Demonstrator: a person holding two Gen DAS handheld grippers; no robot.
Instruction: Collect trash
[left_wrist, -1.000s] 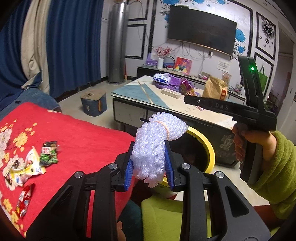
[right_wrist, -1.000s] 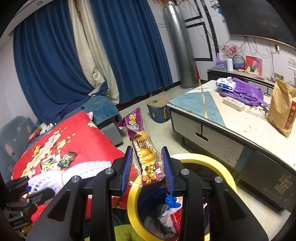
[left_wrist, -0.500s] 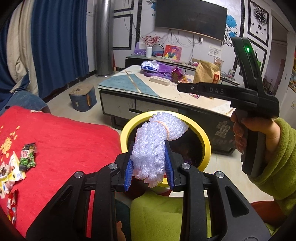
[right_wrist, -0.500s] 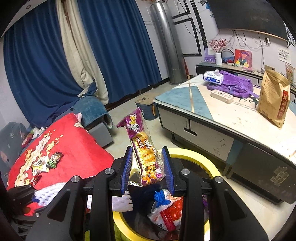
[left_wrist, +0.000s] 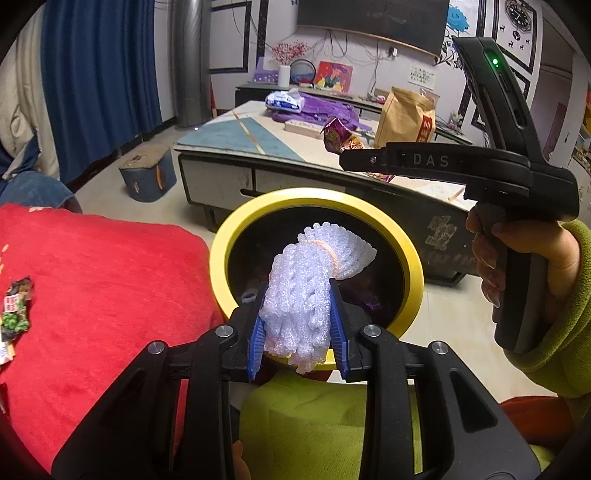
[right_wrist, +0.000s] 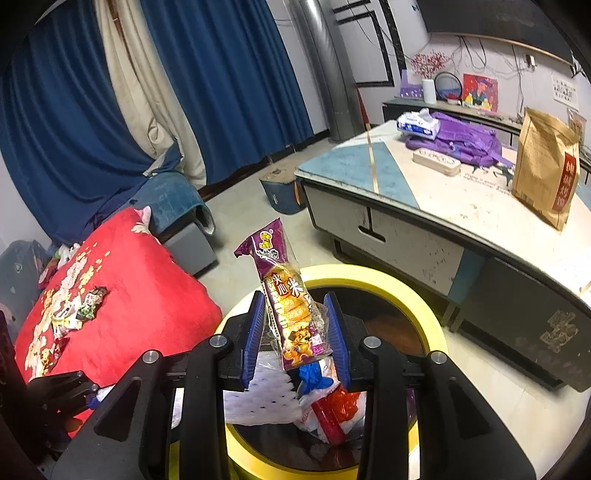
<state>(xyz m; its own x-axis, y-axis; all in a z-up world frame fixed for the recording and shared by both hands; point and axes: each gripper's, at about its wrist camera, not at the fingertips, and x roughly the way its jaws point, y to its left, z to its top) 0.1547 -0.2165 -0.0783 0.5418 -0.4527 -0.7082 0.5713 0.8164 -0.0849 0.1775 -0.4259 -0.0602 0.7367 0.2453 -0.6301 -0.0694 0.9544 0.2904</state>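
The left hand-held gripper (left_wrist: 297, 328) is clamped on a bundle of white foam netting (left_wrist: 308, 295), tied near its top with a thin orange band, and holds it over the near rim of the yellow-rimmed trash bin (left_wrist: 410, 258). The right hand-held gripper (right_wrist: 295, 338) grips a purple-and-orange snack wrapper (right_wrist: 286, 295), which stands nearly upright between its blue pads (right_wrist: 255, 341), above the bin's (right_wrist: 424, 310) opening. Crumpled white, blue and red trash (right_wrist: 321, 395) lies inside. To the left, more wrappers (right_wrist: 74, 314) lie on a red cushion (right_wrist: 147, 295). On the far surface (right_wrist: 461, 206) stands a brown paper bag (right_wrist: 543, 177).
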